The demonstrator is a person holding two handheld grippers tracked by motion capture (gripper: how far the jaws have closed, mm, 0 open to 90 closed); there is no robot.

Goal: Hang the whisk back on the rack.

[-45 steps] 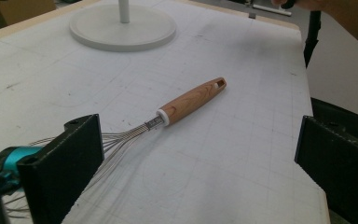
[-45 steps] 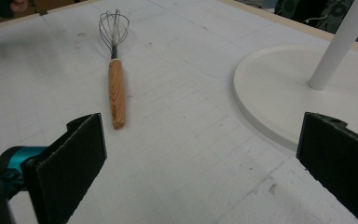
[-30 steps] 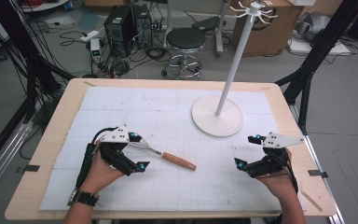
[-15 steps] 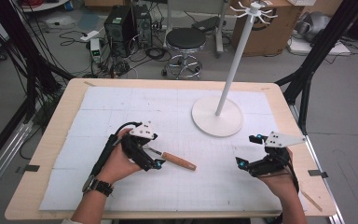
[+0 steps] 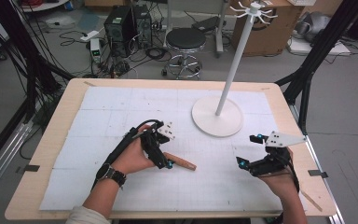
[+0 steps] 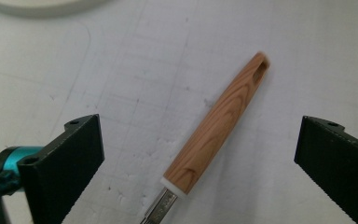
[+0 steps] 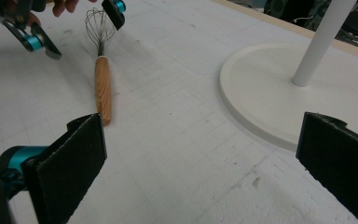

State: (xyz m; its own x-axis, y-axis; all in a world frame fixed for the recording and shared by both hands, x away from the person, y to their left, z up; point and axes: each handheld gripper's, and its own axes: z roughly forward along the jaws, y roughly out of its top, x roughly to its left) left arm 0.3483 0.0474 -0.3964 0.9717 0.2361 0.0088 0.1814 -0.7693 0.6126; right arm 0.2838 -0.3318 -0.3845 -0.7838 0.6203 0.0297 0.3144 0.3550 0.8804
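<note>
A whisk with a wooden handle (image 5: 181,162) and wire head lies on the white mat (image 5: 121,112) near the table's middle. My left gripper (image 5: 161,149) hovers open just above it, jaws on either side of the whisk where head meets handle. In the left gripper view the handle (image 6: 219,126) runs up between the wide-apart jaws of that gripper (image 6: 200,147), untouched. My right gripper (image 5: 249,151) is open at the right, holding nothing. In the right gripper view its jaws (image 7: 200,158) frame the whisk (image 7: 103,88) and the left gripper (image 7: 70,23) farther off.
A white stand with a round base (image 5: 216,116) and a tall pole (image 5: 235,56) topped with hooks sits at the back right of the mat; its base (image 7: 279,88) lies just ahead of my right gripper. A thin wooden stick (image 5: 313,200) lies at the table's front right edge.
My left gripper has moved right along the whisk, from beside its wire head to over the head-handle junction, still open. The right gripper has barely moved.
</note>
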